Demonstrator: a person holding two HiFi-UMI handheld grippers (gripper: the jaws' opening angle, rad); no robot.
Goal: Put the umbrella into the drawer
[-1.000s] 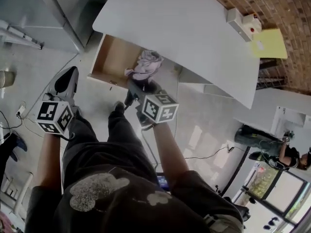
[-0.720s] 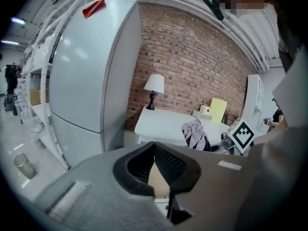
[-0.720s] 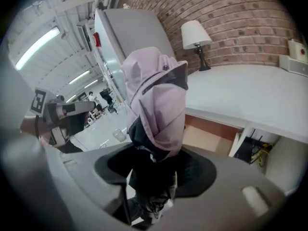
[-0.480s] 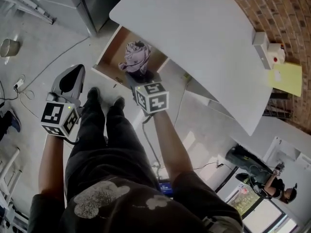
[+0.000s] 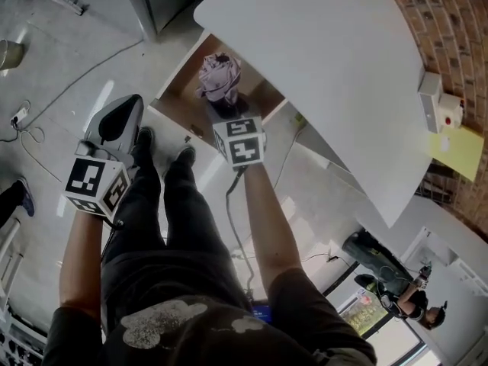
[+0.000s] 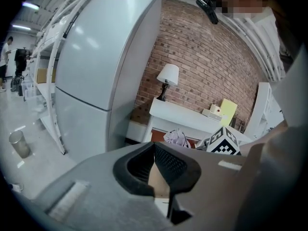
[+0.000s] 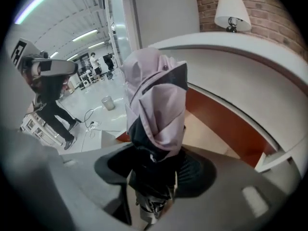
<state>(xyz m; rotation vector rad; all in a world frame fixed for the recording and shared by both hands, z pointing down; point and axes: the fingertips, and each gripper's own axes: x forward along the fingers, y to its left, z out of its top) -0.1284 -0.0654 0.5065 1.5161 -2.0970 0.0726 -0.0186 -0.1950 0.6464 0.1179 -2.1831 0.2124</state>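
I'm at the placing step. My right tongs (image 7: 153,170) are clamped on the dark lower end of the folded umbrella (image 5: 219,78), and its lilac cloth sticks out past the jaws. From above, the umbrella hangs over the middle of the open drawer (image 5: 181,90), between the drawer's front edge and the white table (image 5: 320,67) that overhangs its back. I can't tell whether it touches the wooden bottom yet; I'd judge it's just above it. My left tongs (image 6: 155,153) are closed with nothing between them and sit well off to the left of the drawer, over the floor, taking no part.

Next I need to bring the umbrella down until it lies along the drawer bottom, keeping the cloth end clear of the table edge. Only then should I spread the right jaws and lift them straight out, so the cloth doesn't snag on the pads.
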